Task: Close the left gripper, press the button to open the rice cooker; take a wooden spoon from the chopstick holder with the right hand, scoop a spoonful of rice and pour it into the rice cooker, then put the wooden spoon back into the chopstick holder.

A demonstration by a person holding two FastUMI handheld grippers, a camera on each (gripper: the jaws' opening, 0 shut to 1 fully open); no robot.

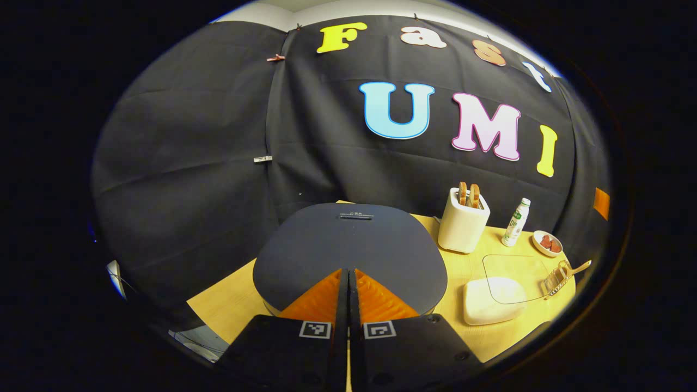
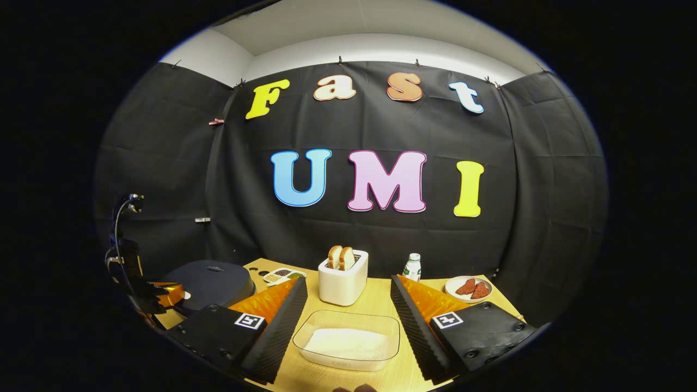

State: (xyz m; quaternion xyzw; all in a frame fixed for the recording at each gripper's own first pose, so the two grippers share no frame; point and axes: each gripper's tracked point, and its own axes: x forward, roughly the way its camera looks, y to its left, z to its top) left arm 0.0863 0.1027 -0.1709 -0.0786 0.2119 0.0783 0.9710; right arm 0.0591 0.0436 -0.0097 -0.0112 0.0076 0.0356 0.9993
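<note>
The dark rice cooker (image 1: pixel 348 239) stands with its lid down right ahead of my left gripper (image 1: pixel 348 270). That gripper is shut with nothing between its fingers, its tips over the lid's front edge. In the right gripper view the cooker (image 2: pixel 209 282) sits at the left, with the left gripper (image 2: pixel 173 294) at its front. My right gripper (image 2: pixel 348 283) is open and empty above a clear container of white rice (image 2: pixel 348 340). The clear chopstick holder (image 1: pixel 556 279) with the wooden spoon (image 1: pixel 580 267) stands at the table's right end.
A white toaster (image 2: pixel 343 280) with bread slices stands behind the rice container. A small bottle (image 2: pixel 413 267) and a plate of red meat (image 2: pixel 468 287) stand to its right. A divided dish of beans (image 2: pixel 283 275) lies behind the cooker on the wooden table (image 2: pixel 381 299).
</note>
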